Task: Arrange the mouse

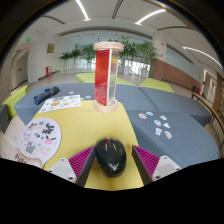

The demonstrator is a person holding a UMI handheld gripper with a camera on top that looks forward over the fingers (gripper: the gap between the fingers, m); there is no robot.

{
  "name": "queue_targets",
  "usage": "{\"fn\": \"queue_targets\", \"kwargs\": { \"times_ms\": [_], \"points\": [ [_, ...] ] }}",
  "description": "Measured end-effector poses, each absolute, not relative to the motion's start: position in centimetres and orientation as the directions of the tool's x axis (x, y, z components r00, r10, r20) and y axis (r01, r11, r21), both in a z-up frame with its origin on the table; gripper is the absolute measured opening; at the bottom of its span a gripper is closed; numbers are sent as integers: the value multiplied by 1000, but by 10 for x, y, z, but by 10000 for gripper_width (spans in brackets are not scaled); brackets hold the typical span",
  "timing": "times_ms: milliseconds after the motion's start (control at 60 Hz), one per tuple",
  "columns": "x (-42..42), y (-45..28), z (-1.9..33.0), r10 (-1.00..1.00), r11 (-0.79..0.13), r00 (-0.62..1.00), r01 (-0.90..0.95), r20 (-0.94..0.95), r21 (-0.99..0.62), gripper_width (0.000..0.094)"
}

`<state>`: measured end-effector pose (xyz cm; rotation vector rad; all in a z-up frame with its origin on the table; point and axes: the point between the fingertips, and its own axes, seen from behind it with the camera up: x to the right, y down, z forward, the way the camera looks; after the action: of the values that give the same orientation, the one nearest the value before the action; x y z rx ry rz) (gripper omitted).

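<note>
A black computer mouse [110,155] with a red mark at its wheel lies on the yellow table top [85,125]. It sits between my two fingers, near their tips. My gripper [113,160] is open. The left pink pad [84,160] is close against the mouse's side, and a narrow strip of yellow shows between the mouse and the right pad [146,158]. The mouse rests on the table with its nose pointing away from me.
A tall red and white cylinder [107,74] stands straight ahead beyond the mouse. A round white printed disc [40,136] lies ahead left, with a printed sheet [62,101] and a dark object [45,96] farther back. Several small cards [158,122] are scattered on the grey surface at right.
</note>
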<state>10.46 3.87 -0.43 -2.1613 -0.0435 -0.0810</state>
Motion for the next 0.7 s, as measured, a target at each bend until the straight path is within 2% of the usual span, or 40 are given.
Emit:
{"fn": "queue_targets", "kwargs": {
  "times_ms": [100, 117, 200, 300, 400, 467, 633, 700],
  "points": [
    [100, 57, -13, -13, -569, 1000, -11, -4, -822, 702],
    [98, 59, -13, -18, -570, 999, -33, -28, -821, 565],
    [101, 58, -15, -69, -567, 996, -89, -61, -819, 540],
    [102, 57, -17, -92, -569, 995, -75, -28, -819, 462],
    [102, 53, -5, -99, -574, 995, -80, -28, -815, 423],
    [103, 55, 30, -117, -522, 993, -89, -32, -848, 396],
    [42, 59, 166, -51, -338, 999, 2, 21, -941, 394],
    [-7, 64, 194, 2, -302, 1000, 9, 9, -953, 394]
  ]
}}
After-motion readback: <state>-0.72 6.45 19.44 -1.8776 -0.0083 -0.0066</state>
